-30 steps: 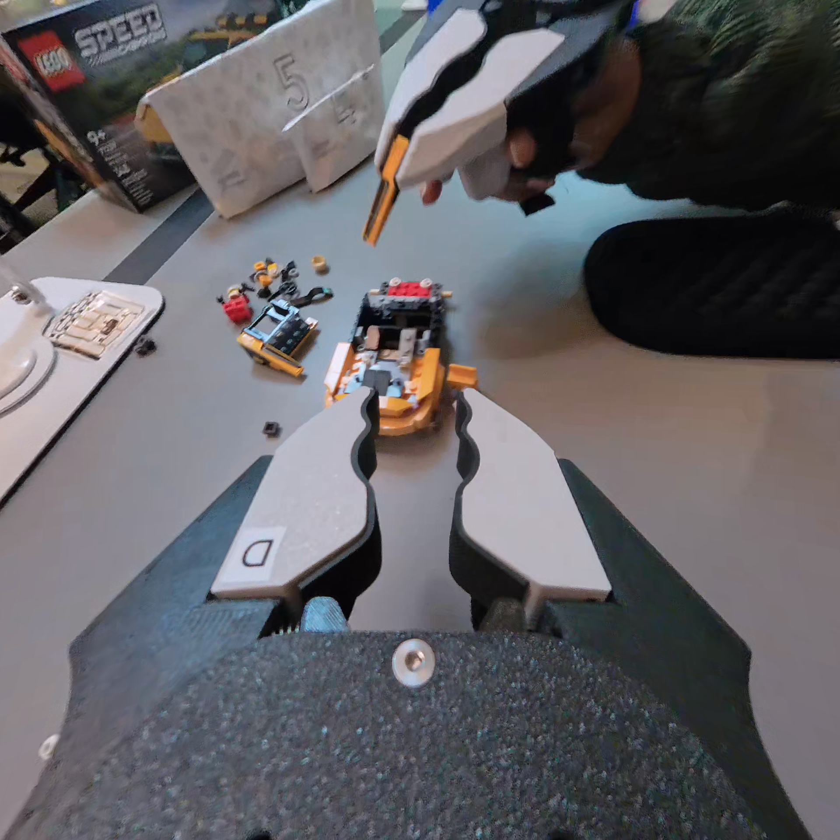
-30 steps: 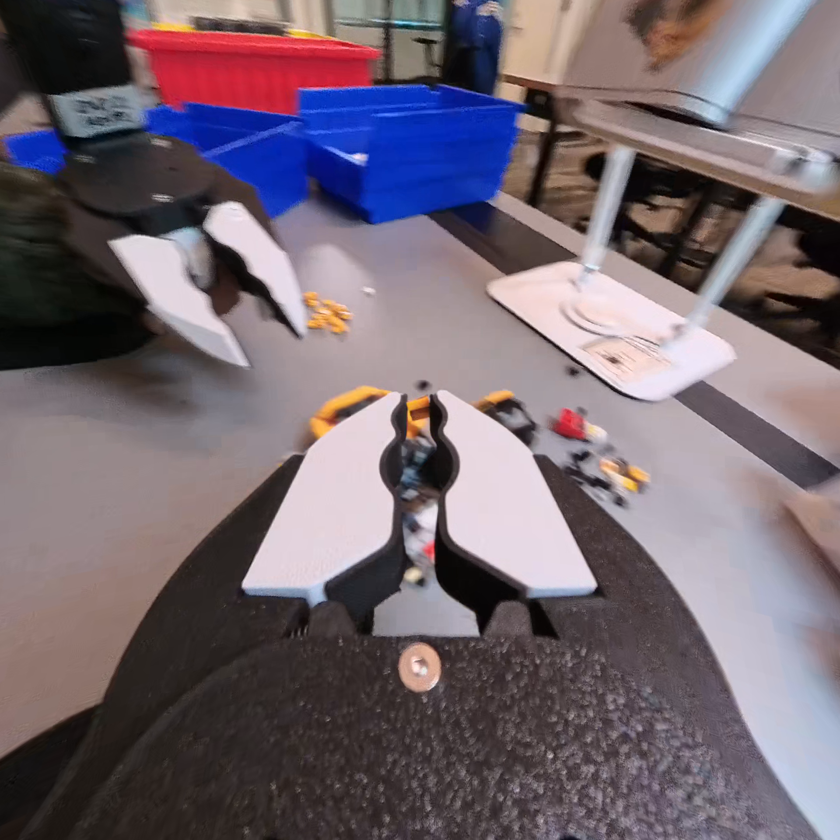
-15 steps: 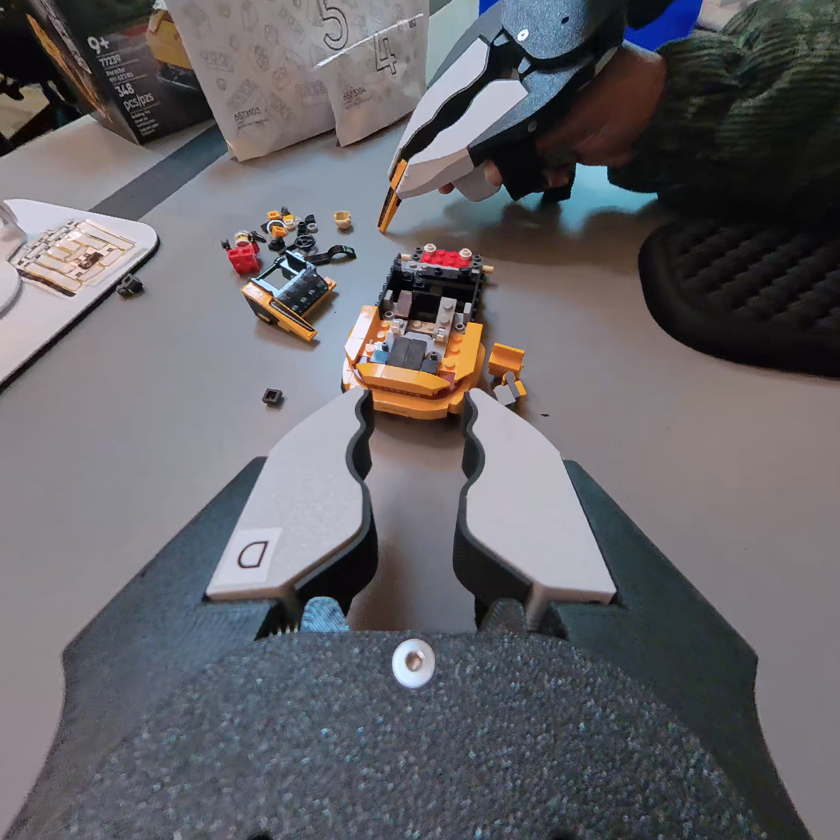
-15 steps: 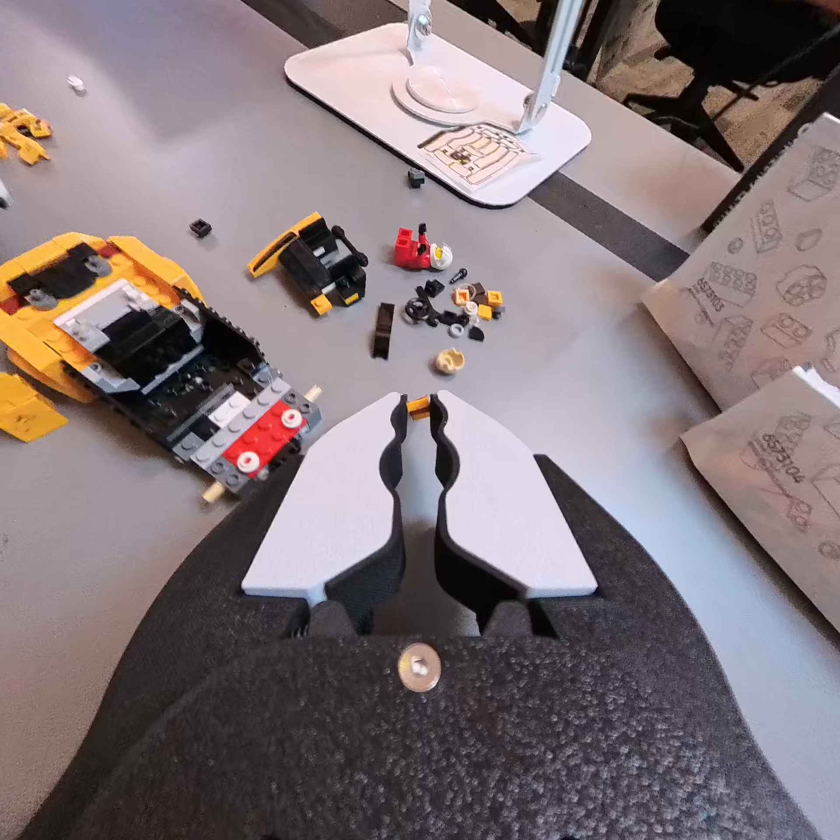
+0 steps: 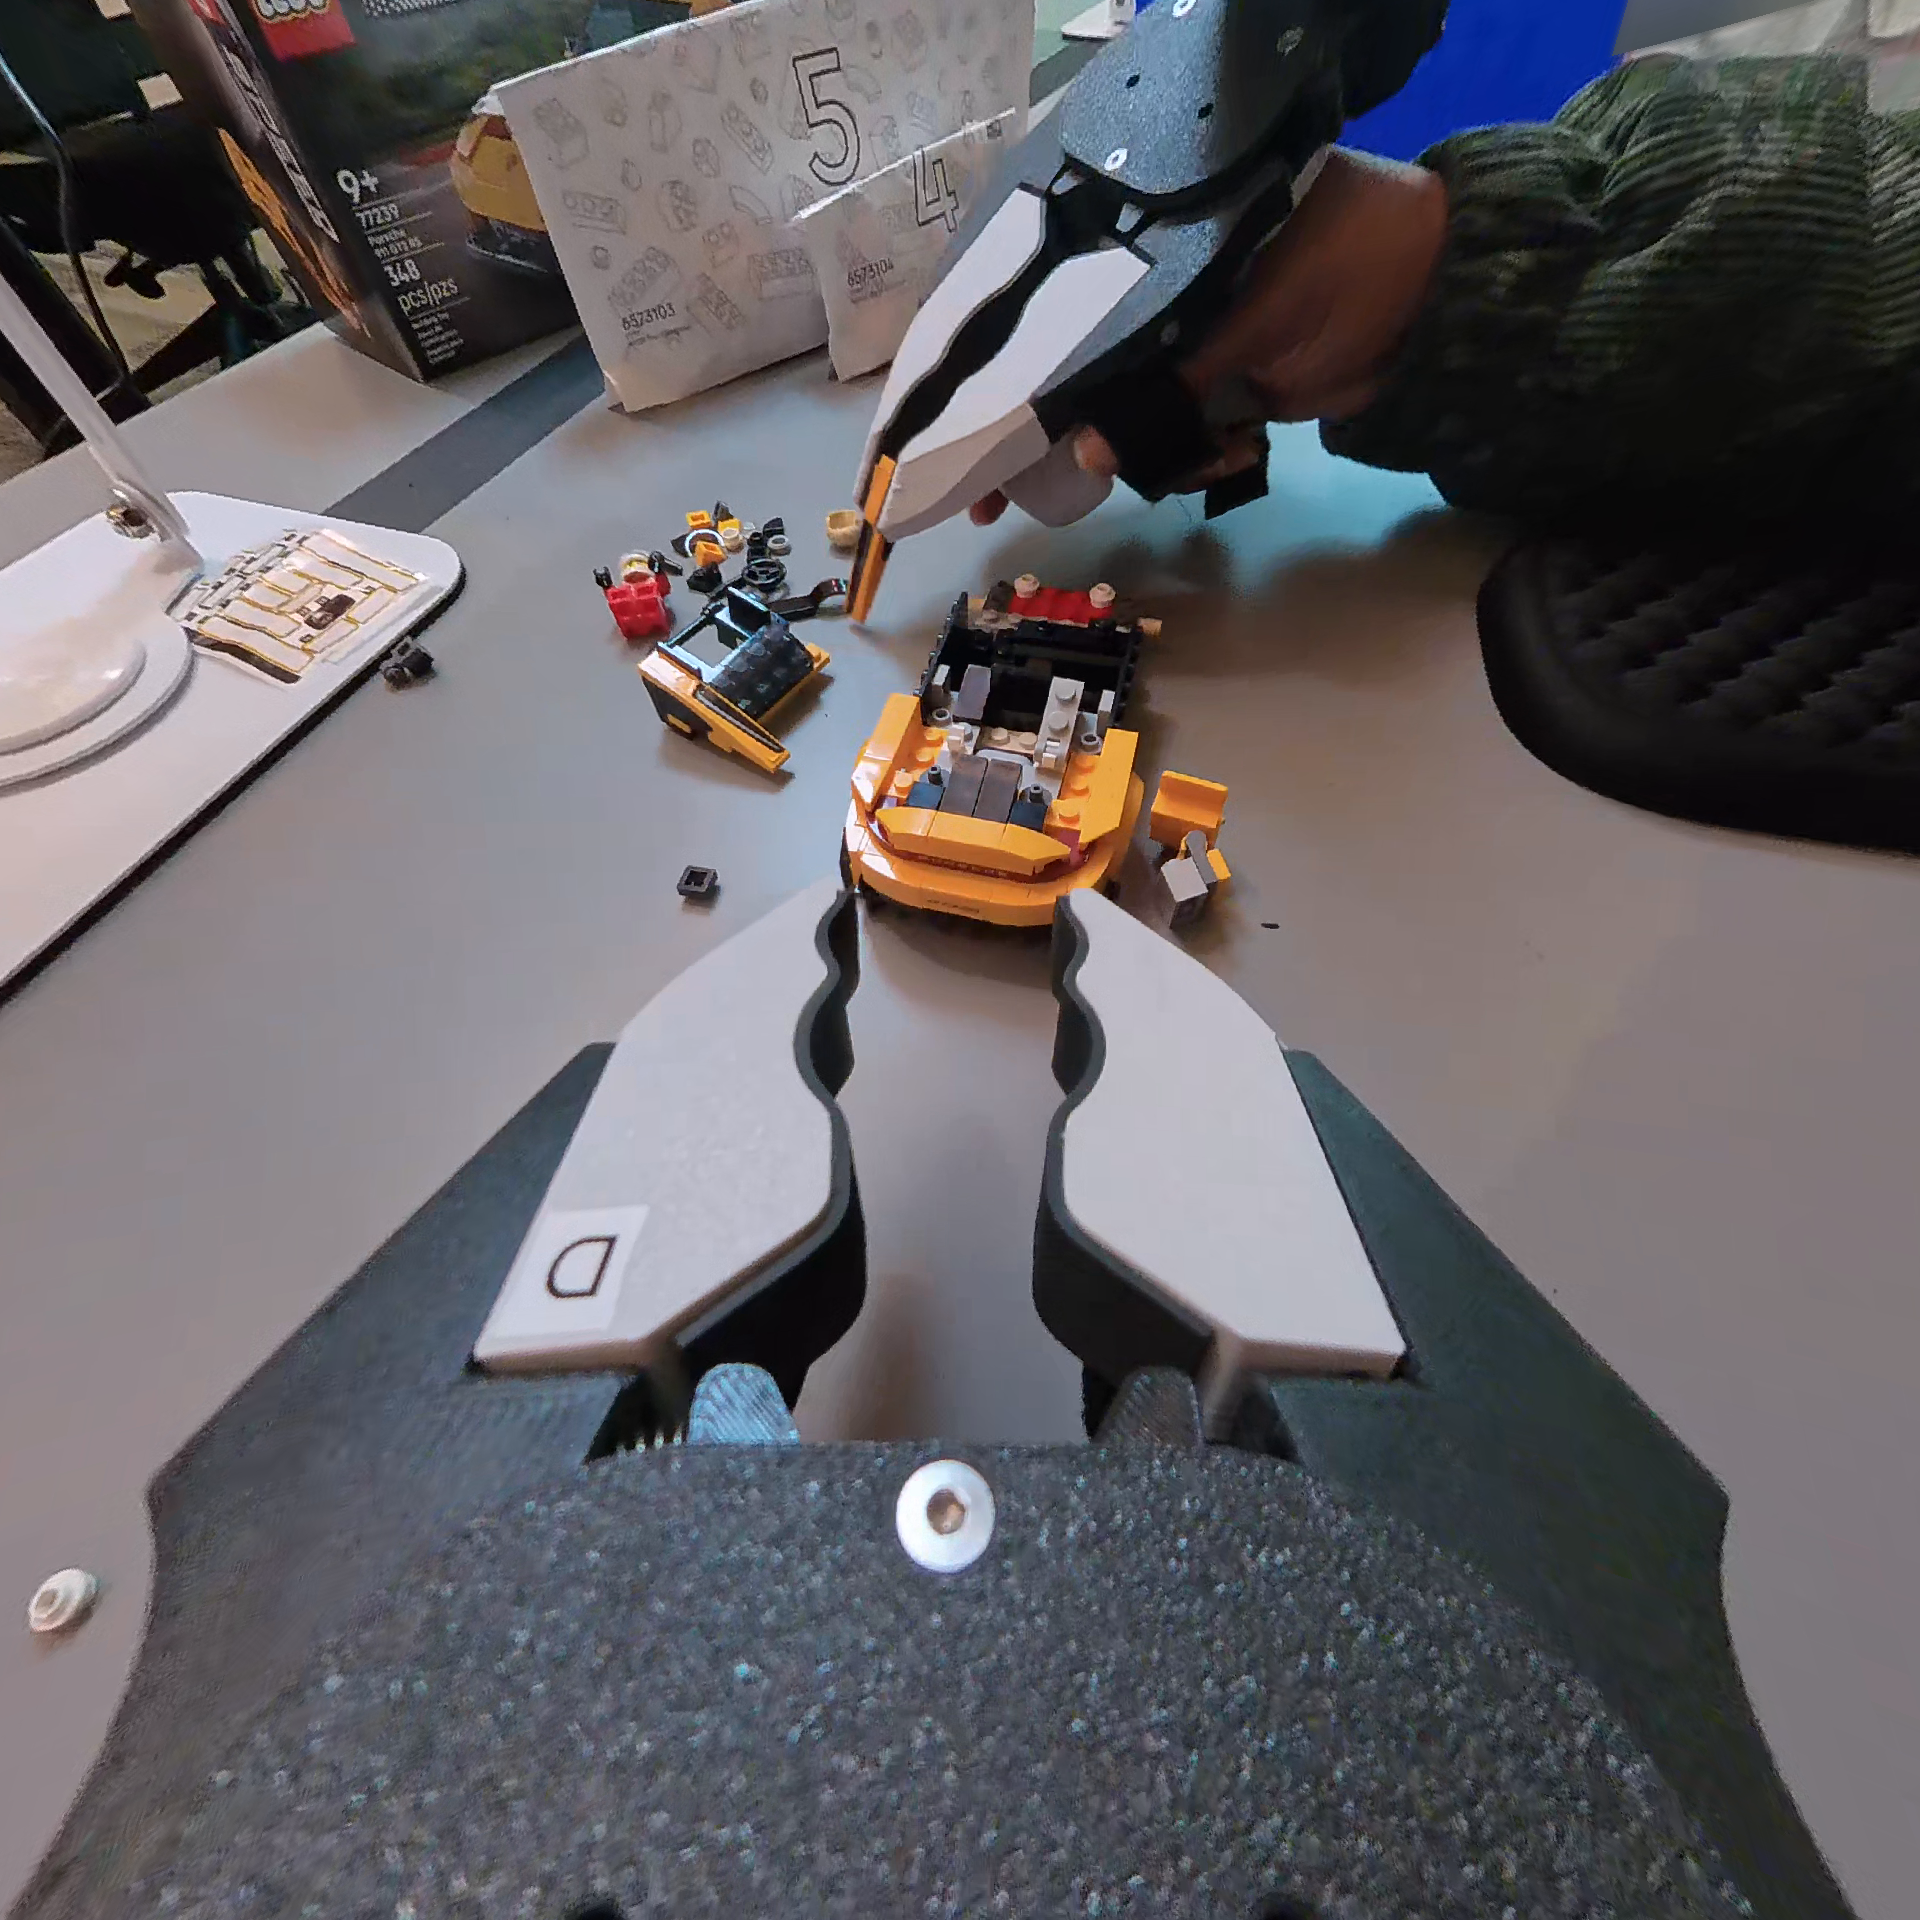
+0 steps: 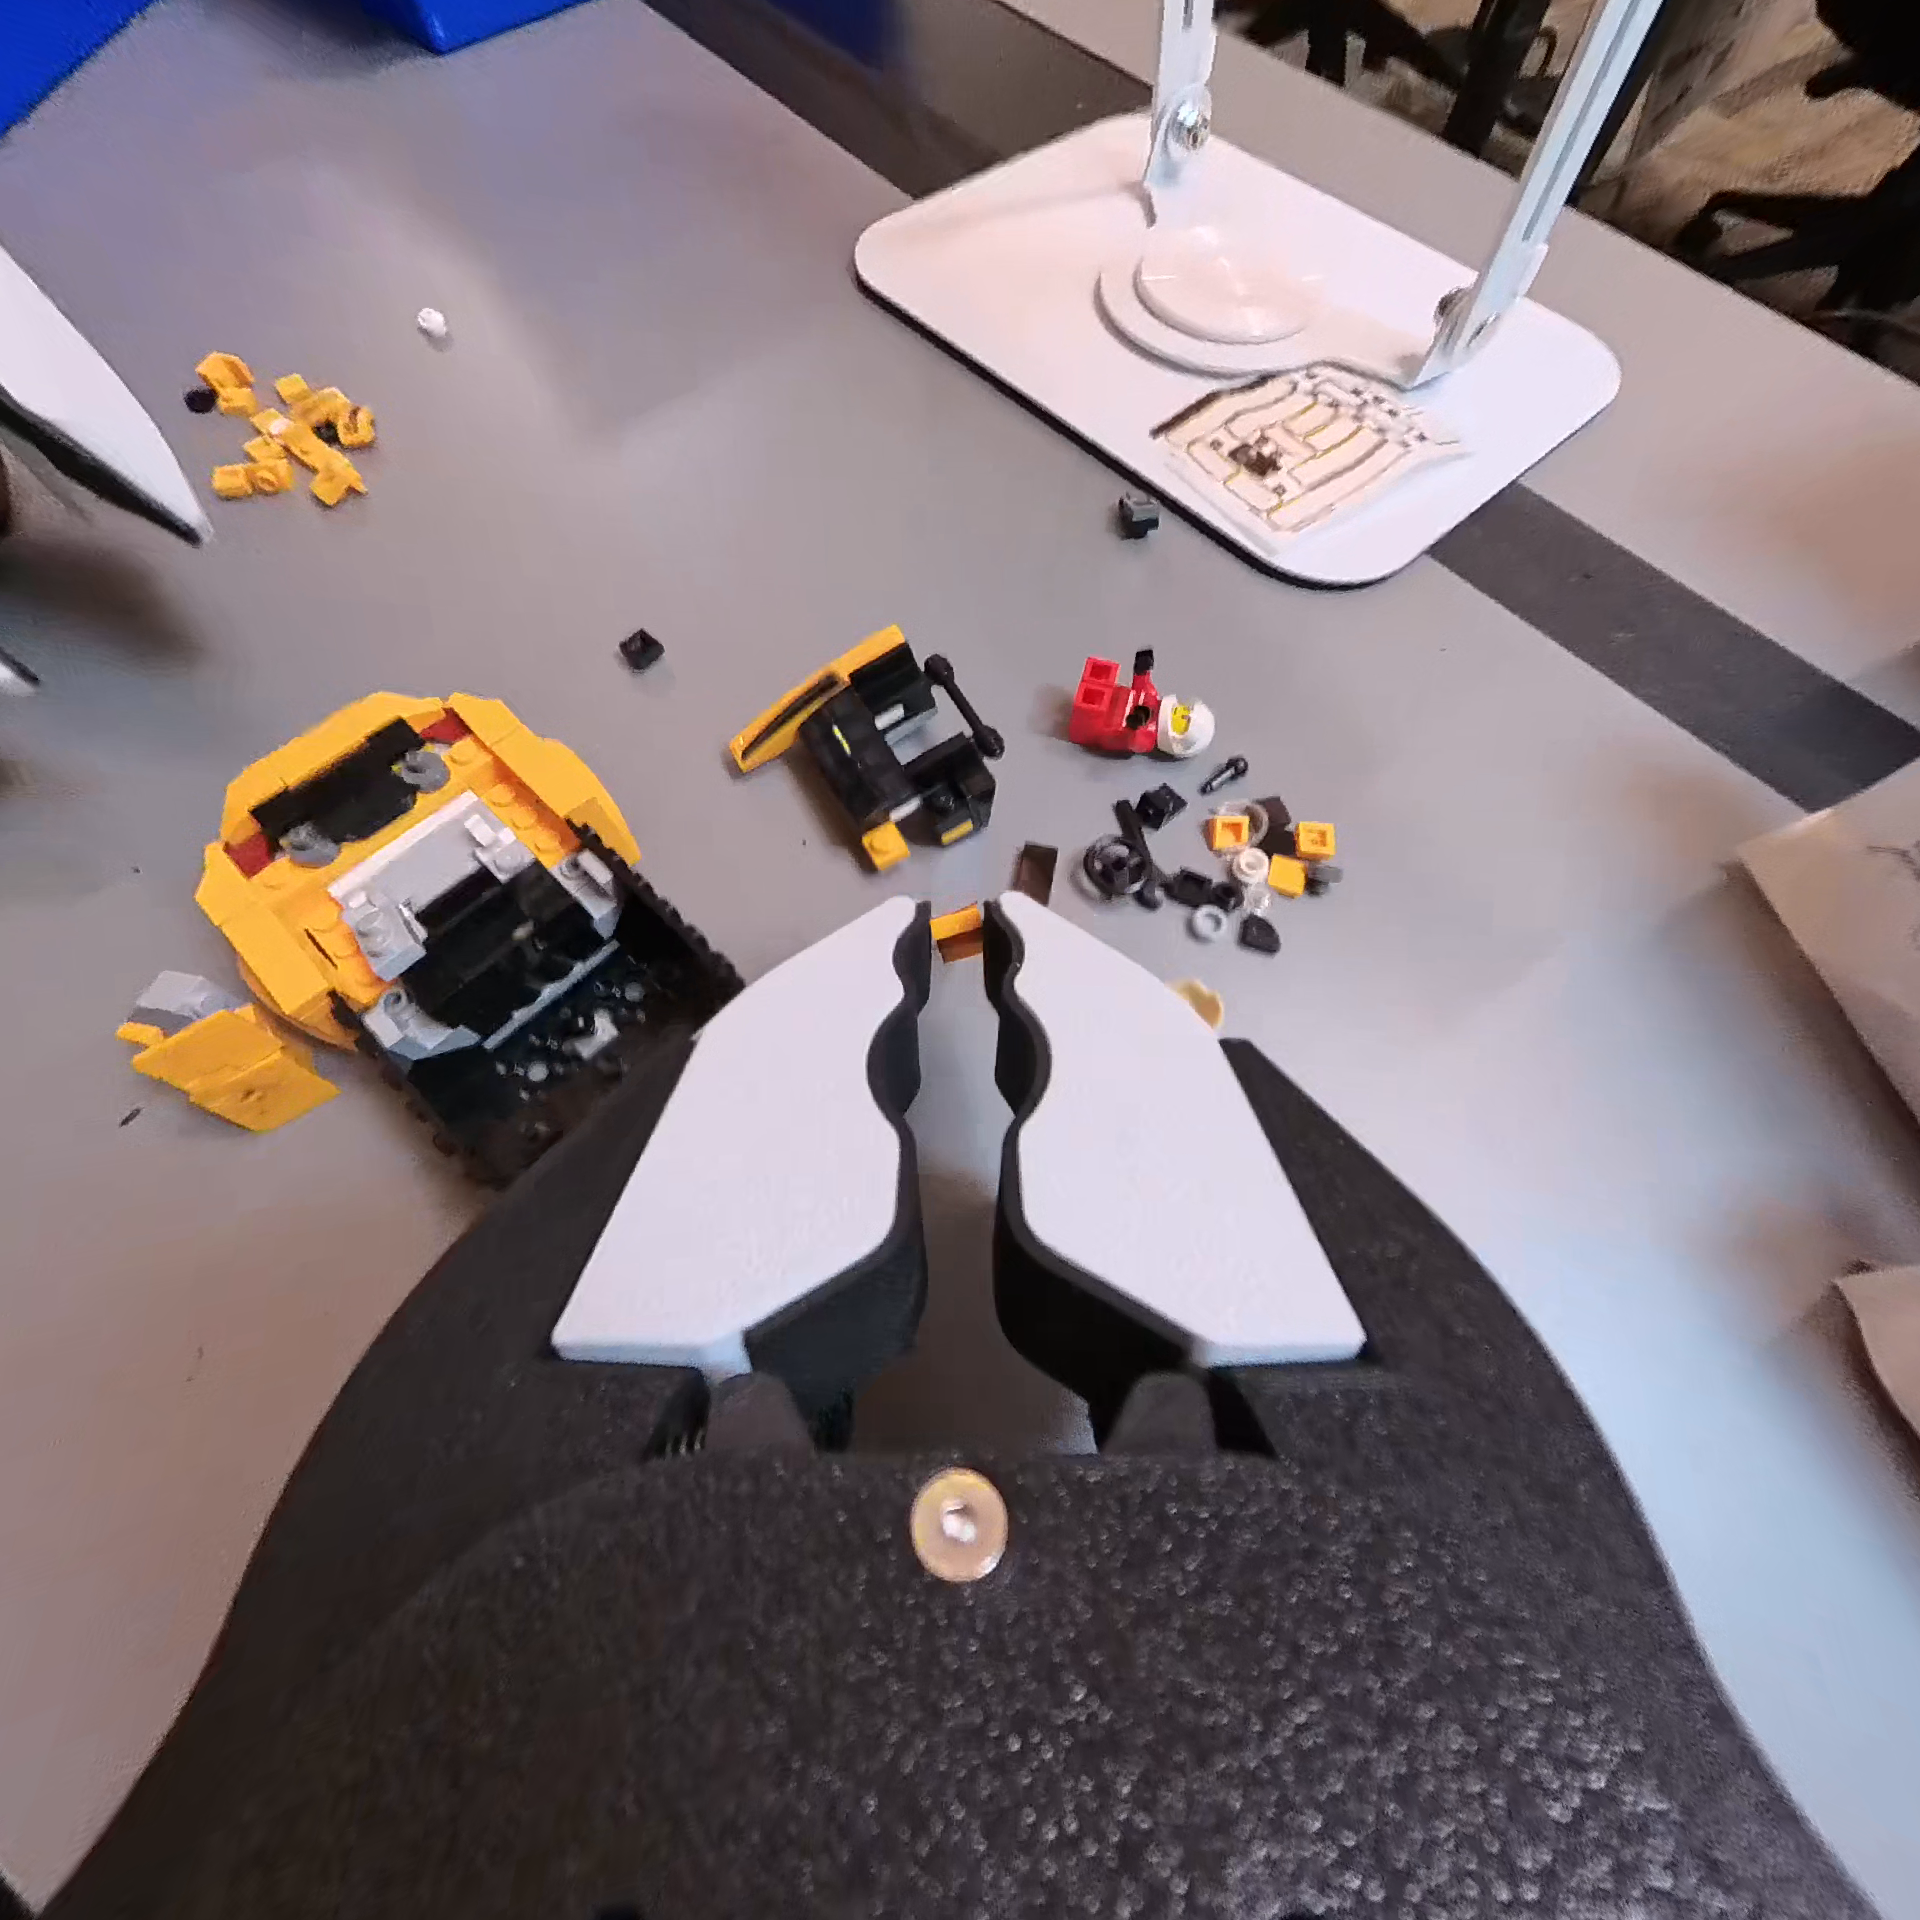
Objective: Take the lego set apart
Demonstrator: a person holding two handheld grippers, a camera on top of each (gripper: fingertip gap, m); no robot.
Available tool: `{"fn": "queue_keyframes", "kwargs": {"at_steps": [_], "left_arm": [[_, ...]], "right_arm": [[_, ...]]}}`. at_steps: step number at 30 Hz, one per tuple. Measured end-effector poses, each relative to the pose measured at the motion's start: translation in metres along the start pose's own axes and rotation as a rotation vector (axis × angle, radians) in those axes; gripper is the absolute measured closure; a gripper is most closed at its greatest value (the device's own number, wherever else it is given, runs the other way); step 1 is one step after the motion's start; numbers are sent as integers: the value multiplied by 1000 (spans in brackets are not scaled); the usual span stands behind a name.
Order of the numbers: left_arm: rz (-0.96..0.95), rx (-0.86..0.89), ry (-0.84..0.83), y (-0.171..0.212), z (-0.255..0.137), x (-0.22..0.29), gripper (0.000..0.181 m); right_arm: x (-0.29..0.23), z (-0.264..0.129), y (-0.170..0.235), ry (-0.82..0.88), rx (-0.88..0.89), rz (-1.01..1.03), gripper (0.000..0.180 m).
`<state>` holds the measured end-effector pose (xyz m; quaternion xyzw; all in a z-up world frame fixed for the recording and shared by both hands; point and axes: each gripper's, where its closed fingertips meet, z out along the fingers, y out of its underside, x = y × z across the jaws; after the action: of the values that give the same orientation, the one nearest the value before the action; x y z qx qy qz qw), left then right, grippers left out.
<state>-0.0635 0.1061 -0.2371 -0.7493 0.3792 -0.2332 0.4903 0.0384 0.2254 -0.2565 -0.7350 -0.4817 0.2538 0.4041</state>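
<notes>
A partly stripped orange and black lego car [image 5: 997, 790] lies on the grey table; it also shows in the right wrist view [image 6: 416, 894]. My left gripper [image 5: 956, 909] is open and empty, its tips just short of the car's orange end. My right gripper [image 6: 956, 920] is shut on a thin orange strip piece [image 6: 956, 925]; in the left wrist view the strip [image 5: 871, 540] hangs from that gripper [image 5: 883, 520] just above the table, between the car and the pile of small loose parts [image 6: 1216, 862]. A detached black and orange roof section [image 6: 883, 748] lies beside the car.
A red minifigure [image 6: 1132, 712] lies by the small parts. A heap of orange bits [image 6: 281, 436] lies far left. A white lamp base [image 6: 1247, 343], a set box [image 5: 343, 177], numbered paper bags [image 5: 769, 187] and a black cushion [image 5: 1704, 686] ring the area. Loose orange pieces [image 5: 1190, 831] lie beside the car. Across from one pair of fingers to the other is roughly 15 cm. My right tips are roughly 8 cm from the red minifigure [image 6: 1132, 712].
My right gripper has swung over from the car toward the small-parts pile and come down low with the orange strip. My left gripper has backed slightly from the car and stays open.
</notes>
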Motion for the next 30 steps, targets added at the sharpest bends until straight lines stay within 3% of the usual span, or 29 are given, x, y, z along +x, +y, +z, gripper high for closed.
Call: {"fn": "queue_keyframes", "kwargs": {"at_steps": [7,10,21,26,30], "left_arm": [[-4,-18,13,5,4,1,145],[-15,-11,14,5,4,0,145],[9,-25,37,3,13,8,138],[-3,-19,44,1,17,10,138],[5,-19,36,1,17,10,138]], "right_arm": [[8,-14,34,23,-156,-63,170],[13,-20,33,32,-169,-47,159],[-28,-78,-60,-96,180,-135,151],[-40,-84,-83,-134,108,-164,149],[-47,-66,-85,-195,-2,-102,149]]}}
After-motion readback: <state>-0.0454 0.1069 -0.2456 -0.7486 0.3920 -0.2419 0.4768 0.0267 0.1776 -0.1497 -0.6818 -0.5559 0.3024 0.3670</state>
